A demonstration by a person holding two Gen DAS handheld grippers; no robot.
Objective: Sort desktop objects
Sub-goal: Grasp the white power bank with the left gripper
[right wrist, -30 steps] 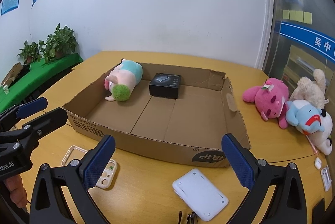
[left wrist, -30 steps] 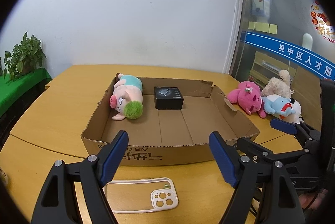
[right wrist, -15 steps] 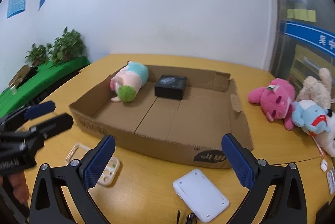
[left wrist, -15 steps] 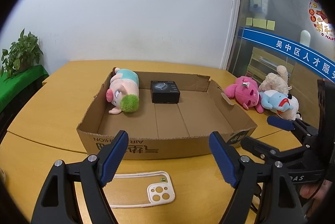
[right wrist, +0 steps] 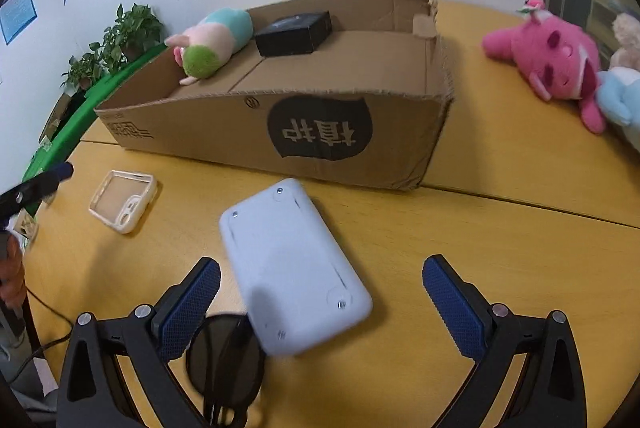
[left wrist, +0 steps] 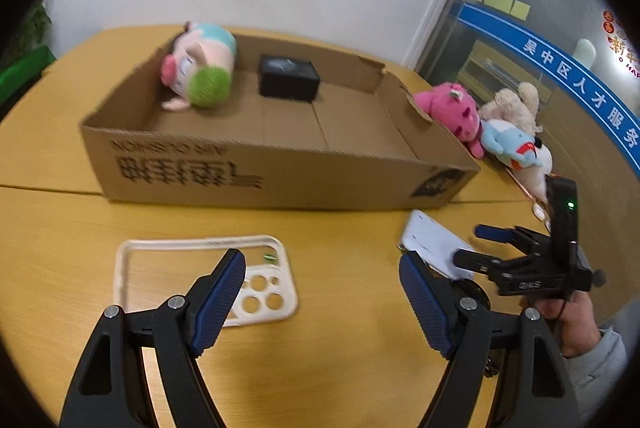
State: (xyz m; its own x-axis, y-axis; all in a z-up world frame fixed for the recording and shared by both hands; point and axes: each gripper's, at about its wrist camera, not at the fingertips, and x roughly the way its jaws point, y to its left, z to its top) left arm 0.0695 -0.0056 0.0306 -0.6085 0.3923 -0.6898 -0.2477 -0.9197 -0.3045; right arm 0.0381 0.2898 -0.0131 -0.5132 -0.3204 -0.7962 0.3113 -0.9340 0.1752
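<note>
Tabletop (right wrist: 500, 228): box (right wrist: 320, 132) holds pig plush (right wrist: 212, 40), black case (right wrist: 294, 34); phone case (left wrist: 204, 278), white pack (right wrist: 292, 268) remain; your left tool (left wrist: 322, 302), right tool (right wrist: 320, 300) gape empty.

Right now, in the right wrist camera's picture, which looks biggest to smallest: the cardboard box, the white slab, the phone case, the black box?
1. cardboard box
2. white slab, though it lies nearest the camera, which enlarges it
3–4. black box and phone case look about alike; not ranked.
</note>
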